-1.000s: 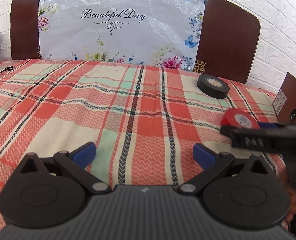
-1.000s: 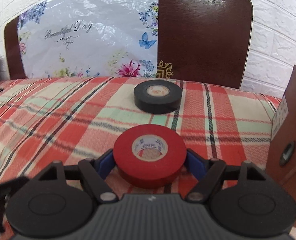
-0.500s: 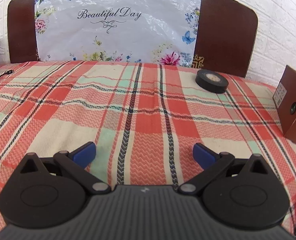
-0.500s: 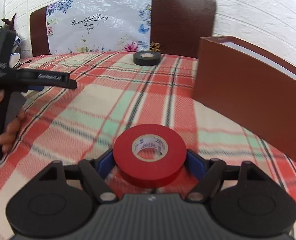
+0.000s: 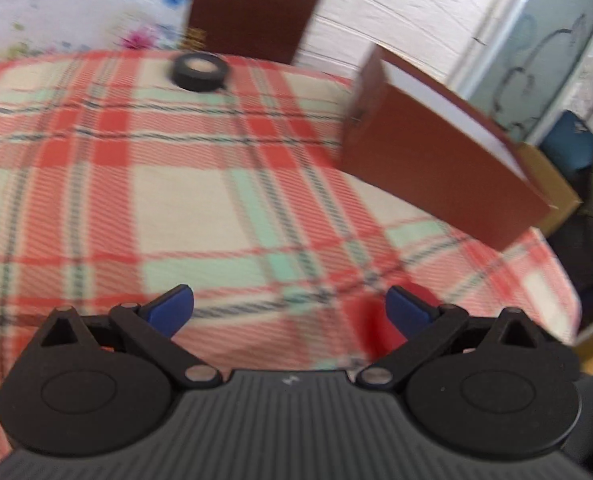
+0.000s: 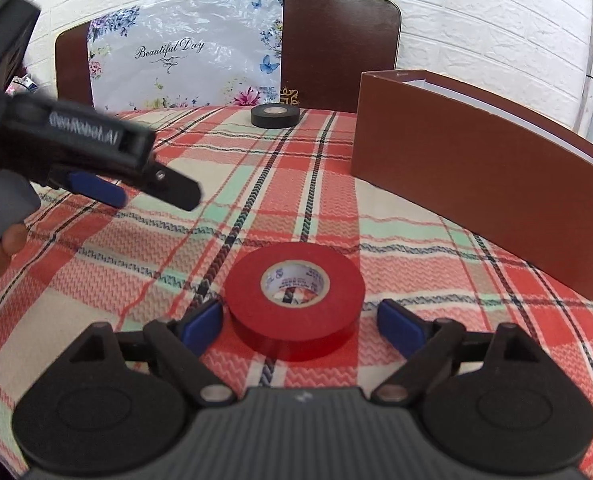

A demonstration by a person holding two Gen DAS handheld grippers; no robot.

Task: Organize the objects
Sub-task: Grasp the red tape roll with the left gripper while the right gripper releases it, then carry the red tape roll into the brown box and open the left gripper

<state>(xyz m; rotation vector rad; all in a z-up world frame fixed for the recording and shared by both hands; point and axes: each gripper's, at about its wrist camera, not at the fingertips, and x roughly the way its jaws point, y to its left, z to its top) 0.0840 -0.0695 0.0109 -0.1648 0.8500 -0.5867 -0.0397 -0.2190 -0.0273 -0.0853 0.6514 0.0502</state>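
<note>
**Red tape set down between spread claws**

On the left of the plaid-covered table (image 6: 96,300), seen from the right wrist, a person's hand (image 6: 0,248) carries the left claw (image 6: 148,188) in from the edge, tilted down toward the cloth. Its own wrist view is blurred, but its blue pads stand well apart with nothing between them, so it is spread and empty.

Moving toward the middle, the red tape roll (image 6: 294,304) lies flat on the cloth, hole facing up. It sits directly ahead of the right claw (image 6: 300,324), between the two blue fingertips (image 6: 202,322). The jaws have just been opening: the left pad is just beside the roll's wall, perhaps barely touching, the right pad clearly off it. I'd judge the roll released, not pinched.

Further back, about centre, the black tape roll (image 6: 274,116) lies flat near the chair back (image 6: 336,40), well apart from both claws.

On the right stands the open brown box (image 6: 476,184), long side running away toward the wall. It lies to the right of the red roll and beyond it, nearer the right claw than the left.
</note>
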